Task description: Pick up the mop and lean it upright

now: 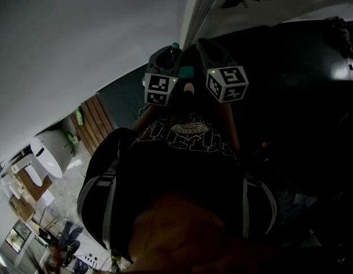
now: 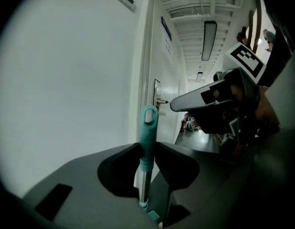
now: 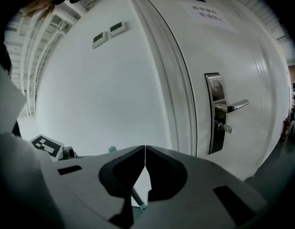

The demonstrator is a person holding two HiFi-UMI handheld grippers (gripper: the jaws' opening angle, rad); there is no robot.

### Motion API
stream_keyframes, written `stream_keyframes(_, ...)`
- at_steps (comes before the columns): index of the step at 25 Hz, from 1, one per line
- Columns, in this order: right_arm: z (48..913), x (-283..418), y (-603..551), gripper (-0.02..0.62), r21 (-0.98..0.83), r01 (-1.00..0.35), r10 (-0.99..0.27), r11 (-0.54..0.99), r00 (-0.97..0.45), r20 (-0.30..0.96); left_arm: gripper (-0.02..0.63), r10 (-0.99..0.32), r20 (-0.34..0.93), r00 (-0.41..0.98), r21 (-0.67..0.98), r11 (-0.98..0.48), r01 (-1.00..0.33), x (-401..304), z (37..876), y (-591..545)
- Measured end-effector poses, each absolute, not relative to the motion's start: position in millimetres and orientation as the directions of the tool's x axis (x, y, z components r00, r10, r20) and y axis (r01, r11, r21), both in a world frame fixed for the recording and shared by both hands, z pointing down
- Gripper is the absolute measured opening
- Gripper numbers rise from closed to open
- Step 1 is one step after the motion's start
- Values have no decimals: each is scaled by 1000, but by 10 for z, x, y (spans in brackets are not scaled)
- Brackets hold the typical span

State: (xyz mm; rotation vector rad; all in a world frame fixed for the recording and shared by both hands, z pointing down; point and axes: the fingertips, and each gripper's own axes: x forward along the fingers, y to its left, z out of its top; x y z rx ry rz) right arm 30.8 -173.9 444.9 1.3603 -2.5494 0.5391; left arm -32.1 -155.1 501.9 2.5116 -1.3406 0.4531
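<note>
The mop [image 2: 148, 128] stands nearly upright between the jaws of the left gripper [image 2: 148, 149], which are clamped against its handle from both sides. The teal grip [image 2: 149, 120] with its hanging loop rises above the jaw tips, and the bare metal shaft [image 2: 144, 185] runs down between the jaws towards the camera. The handle's top is close to the white wall [image 2: 66, 80] and just beside the door frame [image 2: 145, 56]; whether it touches either cannot be told. The right gripper [image 3: 145, 149] is clenched, its two jaw tips meeting in a thin line with nothing between them; a short piece of the mop's shaft shows below and behind them, outside the jaws. In the left gripper view the right gripper is alongside, its pale jaws pointing the same way towards the frame. Ahead of it is a white door [image 3: 233, 56] with a metal lever handle [image 3: 233, 106], and two small control panels [image 3: 108, 34] are mounted on the wall. In the head view both grippers are held side by side in front of the person's dark printed T-shirt [image 1: 187, 136], close to the wall.
</note>
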Motion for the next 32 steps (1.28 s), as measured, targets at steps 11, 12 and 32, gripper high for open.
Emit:
stream_keyframes(11, 4443, 311, -1757, 20, -221, -831, -758, 511, -557, 341, 146, -763, 384, 520, 87, -530, -843, -345, 5018, -1590)
stream_keyframes(12, 4446, 313, -1763, 20, -221, -831, -758, 511, -556, 341, 146, -762, 385, 520, 86, -531, -843, -341, 5023, -1596)
stream_keyframes(32, 4477, 417, -1853, 20, -229, -837, -762, 498, -548, 346, 146, -751, 391, 532, 84, -547, -833, -250, 5040, -1700)
